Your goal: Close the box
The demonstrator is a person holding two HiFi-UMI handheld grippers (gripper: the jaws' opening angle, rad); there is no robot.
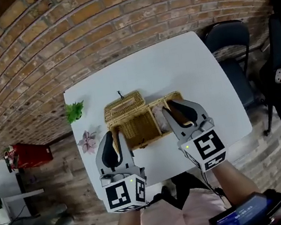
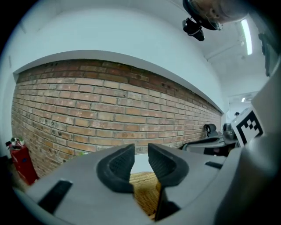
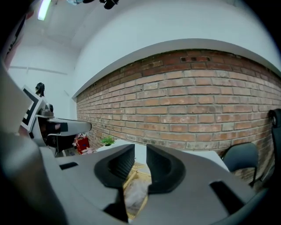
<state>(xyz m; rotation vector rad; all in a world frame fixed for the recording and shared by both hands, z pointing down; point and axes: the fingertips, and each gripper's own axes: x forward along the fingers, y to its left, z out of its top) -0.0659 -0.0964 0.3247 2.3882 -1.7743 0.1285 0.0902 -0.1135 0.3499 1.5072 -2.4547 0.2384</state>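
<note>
A woven wicker box (image 1: 139, 127) stands on the white table (image 1: 175, 65), its lid (image 1: 123, 106) swung open toward the far left. Something whitish (image 1: 159, 115) lies in its right part. My left gripper (image 1: 113, 136) hovers just off the box's near-left corner, jaws a narrow gap apart with nothing between them. In the left gripper view (image 2: 141, 154) the wicker (image 2: 145, 189) shows below the gap. My right gripper (image 1: 172, 108) hangs over the box's right part, its jaws also slightly apart and empty. Wicker (image 3: 133, 175) and the whitish thing (image 3: 134, 196) lie beneath the right gripper (image 3: 140, 154).
A green sprig (image 1: 74, 111) and a pink flower (image 1: 87, 142) lie at the table's left edge. A black chair (image 1: 229, 39) stands at the far right corner, and a red object (image 1: 27, 155) sits on the floor to the left. The brick wall (image 1: 114, 22) runs behind the table.
</note>
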